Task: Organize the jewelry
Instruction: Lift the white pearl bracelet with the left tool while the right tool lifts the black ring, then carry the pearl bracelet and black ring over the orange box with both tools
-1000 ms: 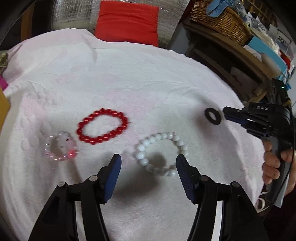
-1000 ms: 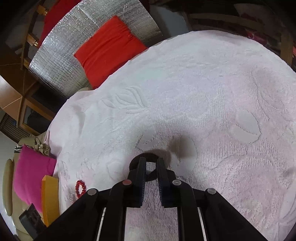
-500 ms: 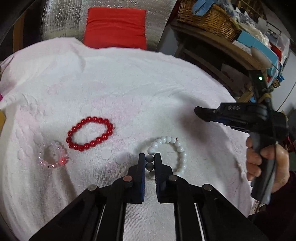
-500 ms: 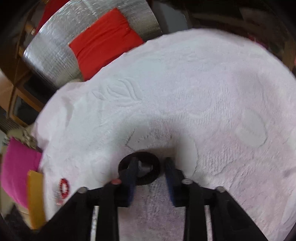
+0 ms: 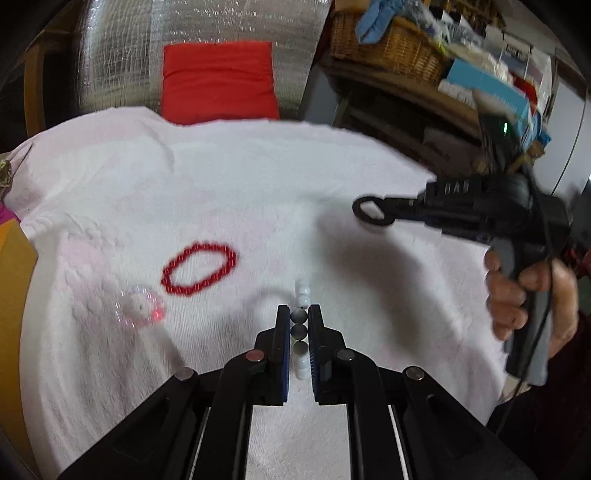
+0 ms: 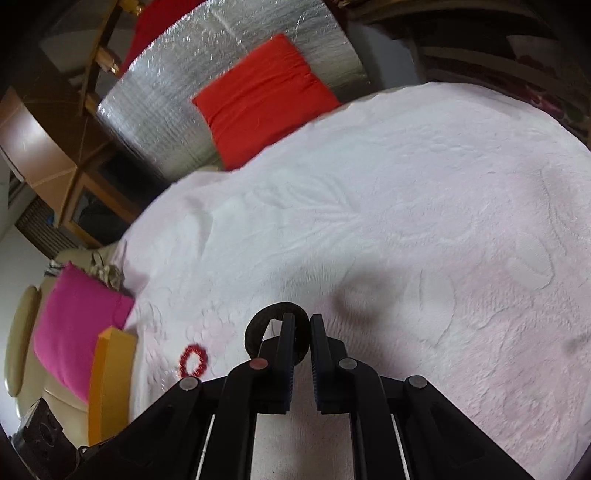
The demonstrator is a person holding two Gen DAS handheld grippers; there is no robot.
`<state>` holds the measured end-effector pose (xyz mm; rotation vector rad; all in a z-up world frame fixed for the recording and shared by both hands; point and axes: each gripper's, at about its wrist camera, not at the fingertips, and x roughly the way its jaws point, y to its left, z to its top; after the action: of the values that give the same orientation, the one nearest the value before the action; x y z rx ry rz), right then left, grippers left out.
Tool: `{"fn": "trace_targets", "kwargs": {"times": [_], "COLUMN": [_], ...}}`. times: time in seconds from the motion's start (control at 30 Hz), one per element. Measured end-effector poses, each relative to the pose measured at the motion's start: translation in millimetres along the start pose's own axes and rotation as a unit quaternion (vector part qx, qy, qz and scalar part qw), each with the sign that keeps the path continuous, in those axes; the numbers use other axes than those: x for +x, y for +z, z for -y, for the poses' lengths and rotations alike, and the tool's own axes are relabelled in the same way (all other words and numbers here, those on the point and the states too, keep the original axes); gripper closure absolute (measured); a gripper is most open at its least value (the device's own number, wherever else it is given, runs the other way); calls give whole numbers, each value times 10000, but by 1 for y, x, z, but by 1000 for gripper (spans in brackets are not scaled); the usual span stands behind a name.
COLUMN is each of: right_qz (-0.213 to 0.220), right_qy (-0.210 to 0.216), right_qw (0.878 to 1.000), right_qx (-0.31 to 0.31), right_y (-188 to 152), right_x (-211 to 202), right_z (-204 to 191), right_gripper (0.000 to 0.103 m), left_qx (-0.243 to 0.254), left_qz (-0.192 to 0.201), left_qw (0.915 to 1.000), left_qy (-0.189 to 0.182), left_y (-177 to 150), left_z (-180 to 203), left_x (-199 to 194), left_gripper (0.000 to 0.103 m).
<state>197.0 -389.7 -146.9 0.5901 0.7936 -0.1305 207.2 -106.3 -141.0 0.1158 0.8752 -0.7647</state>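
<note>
My left gripper (image 5: 299, 317) is shut on the white bead bracelet (image 5: 302, 295), which hangs edge-on between its pads above the white cloth (image 5: 258, 184). A red bead bracelet (image 5: 199, 272) and a clear pink bracelet (image 5: 140, 305) lie on the cloth to its left. My right gripper (image 6: 299, 325) is shut on a black ring bracelet (image 6: 258, 328) and holds it above the cloth; the ring also shows in the left wrist view (image 5: 373, 211) at the gripper's tip. The red bracelet shows small in the right wrist view (image 6: 192, 360).
A red cushion (image 5: 218, 81) leans on a silver foil panel (image 5: 184, 33) behind the cloth. A wicker basket (image 5: 384, 44) and boxes sit on a shelf at right. A pink cushion (image 6: 74, 325) and a yellow box (image 6: 109, 376) lie at the cloth's left edge.
My left gripper closed on the white bracelet and lifted it off the cloth. My right gripper took hold of the black ring and raised it, moving left over the cloth.
</note>
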Motion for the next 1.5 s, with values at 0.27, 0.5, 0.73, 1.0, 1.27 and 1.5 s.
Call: {"fn": "trace_targets", "kwargs": {"times": [0.27, 0.5, 0.73, 1.0, 1.27, 1.5], "right_qz": [-59, -49, -20, 14, -64, -81], "right_qy": [-52, -93, -129, -109, -67, 115], "right_qw": [10000, 9999, 9999, 9999, 10000, 9997], "right_qx": [50, 86, 73, 43, -38, -199], "right_y": [-2, 1, 1, 0, -3, -10], "right_x": [8, 5, 3, 2, 8, 14], "right_z": [-1, 7, 9, 6, -5, -26], "right_gripper": [94, 94, 94, 94, 94, 94], "left_qx": [-59, -73, -314, -533, -935, -1071], "left_qz": [-234, -496, -409, 33, 470, 703], "left_qw": [9997, 9987, 9987, 9984, 9945, 9917], "left_qy": [93, 130, -41, -197, -35, 84], "left_y": [-4, -4, -1, 10, 13, 6], "left_z": [-1, 5, 1, -10, -47, -61], "left_x": [19, 39, 44, 16, -25, -50], "left_gripper": [94, 86, 93, 94, 94, 94]}}
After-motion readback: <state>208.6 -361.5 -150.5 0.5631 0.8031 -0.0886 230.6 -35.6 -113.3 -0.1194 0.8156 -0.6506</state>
